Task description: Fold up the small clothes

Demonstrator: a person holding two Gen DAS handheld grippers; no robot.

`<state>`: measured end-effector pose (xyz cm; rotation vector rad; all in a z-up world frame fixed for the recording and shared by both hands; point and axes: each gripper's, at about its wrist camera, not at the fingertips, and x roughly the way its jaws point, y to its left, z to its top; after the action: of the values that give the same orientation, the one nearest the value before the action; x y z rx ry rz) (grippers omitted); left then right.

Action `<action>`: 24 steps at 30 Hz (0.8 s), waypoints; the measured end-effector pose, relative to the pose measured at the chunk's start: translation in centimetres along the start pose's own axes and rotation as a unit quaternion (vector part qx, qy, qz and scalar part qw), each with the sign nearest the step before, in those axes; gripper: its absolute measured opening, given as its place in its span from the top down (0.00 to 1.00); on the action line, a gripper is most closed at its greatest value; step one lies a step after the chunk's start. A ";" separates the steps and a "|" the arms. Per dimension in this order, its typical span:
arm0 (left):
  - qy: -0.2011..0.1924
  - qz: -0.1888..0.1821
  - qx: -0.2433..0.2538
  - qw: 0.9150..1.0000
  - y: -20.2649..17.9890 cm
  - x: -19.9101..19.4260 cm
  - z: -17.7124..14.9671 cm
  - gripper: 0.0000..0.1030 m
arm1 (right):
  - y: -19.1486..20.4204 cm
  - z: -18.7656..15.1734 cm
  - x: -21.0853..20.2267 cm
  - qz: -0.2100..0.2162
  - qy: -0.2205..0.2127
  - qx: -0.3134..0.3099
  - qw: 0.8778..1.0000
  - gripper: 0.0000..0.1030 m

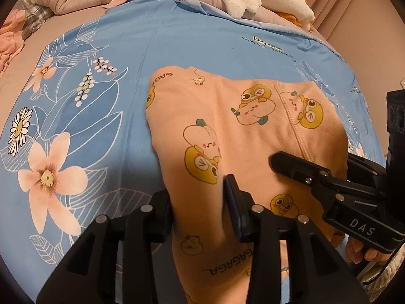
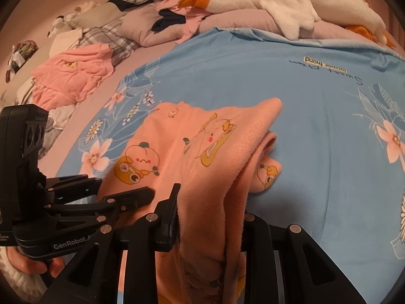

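Peach cotton printed with yellow cartoon frogs and round peach faces makes up the small garment (image 1: 243,131), which lies folded over on a blue floral sheet (image 1: 182,45) spread across the bed. Its far part rests flat on the sheet, while the near edge is lifted toward the two tools. Cloth passes between the two fingers of the left gripper (image 1: 200,207); its right pad rests against the fabric, but the left pad is hidden behind the cloth, so I cannot tell whether the jaws truly pinch it. The right gripper (image 2: 210,217) is clamped on a thick gathered bundle of the same garment, layers bunched between its fingers and hanging down toward the camera. In the left wrist view the right tool reaches in from the right side, its fingertip lying on the peach cloth. In the right wrist view the left tool sits at the near left, held by a hand (image 2: 33,266). At the far edge of the bed lies a white plush goose (image 2: 291,2) on mauve bedding; a pink crumpled garment (image 2: 73,76) sits at the far left
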<state>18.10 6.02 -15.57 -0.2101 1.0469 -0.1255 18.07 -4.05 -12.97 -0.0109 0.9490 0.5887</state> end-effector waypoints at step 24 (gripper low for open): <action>-0.003 0.028 -0.007 1.000 0.5 -0.4 -0.3 0.43 | -1.6 -0.5 -0.7 0.006 0.006 0.035 0.999 0.68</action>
<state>17.64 6.59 -15.51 -0.1937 1.0470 -0.0673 18.17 -5.87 -13.10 0.0545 0.9816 0.5676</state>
